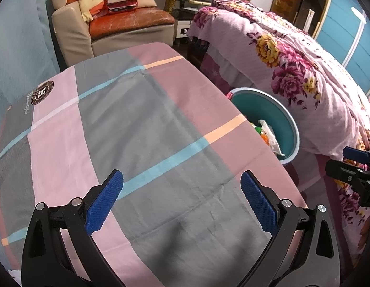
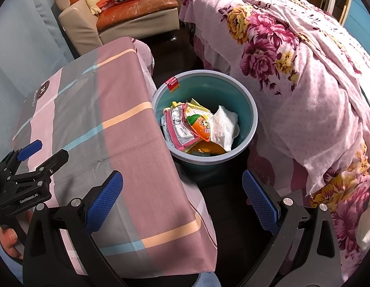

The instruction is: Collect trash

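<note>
Left gripper [image 1: 181,202]: fingers apart, empty.
Right gripper [image 2: 182,202]: fingers apart, empty.
Round teal plastic bin [image 2: 247,105]: one, ahead of right gripper.
Crumpled wrappers [image 2: 182,129]: several, inside.

Both wrist views look down, sharing the bin [image 2: 205,143].

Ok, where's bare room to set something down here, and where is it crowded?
The pink-and-grey checked cloth on the table lies bare from the round logo to the edge by the teal plastic bin. The bin is crowded with wrappers and sits squeezed between table and floral bedspread, leaving narrow dark floor.
</note>
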The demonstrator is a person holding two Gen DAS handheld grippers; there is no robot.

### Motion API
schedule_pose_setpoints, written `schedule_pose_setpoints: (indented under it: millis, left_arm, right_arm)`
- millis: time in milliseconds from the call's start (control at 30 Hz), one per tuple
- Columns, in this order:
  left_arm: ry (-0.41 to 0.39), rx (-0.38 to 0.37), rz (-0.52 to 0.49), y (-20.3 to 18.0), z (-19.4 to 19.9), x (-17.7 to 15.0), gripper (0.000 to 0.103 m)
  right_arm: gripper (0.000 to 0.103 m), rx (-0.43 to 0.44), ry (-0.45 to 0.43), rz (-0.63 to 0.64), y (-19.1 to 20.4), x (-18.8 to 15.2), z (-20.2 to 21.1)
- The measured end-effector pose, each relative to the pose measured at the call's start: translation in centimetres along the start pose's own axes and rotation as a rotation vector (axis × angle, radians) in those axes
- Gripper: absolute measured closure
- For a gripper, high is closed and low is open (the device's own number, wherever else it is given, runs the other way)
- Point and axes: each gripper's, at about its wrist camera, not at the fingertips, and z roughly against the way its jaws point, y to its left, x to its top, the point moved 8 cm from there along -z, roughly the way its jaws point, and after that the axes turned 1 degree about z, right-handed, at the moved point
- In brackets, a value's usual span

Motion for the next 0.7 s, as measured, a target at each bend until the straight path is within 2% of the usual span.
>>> schedule_pose_setpoints:
  millis: [700]
  left_arm:
    - [0.025,0.002,0.002,1.5,-1.5,0.1,0.004]
  right_arm:
    - [0.007,-0.025,0.024,0.010,0.8,1.1,-1.4]
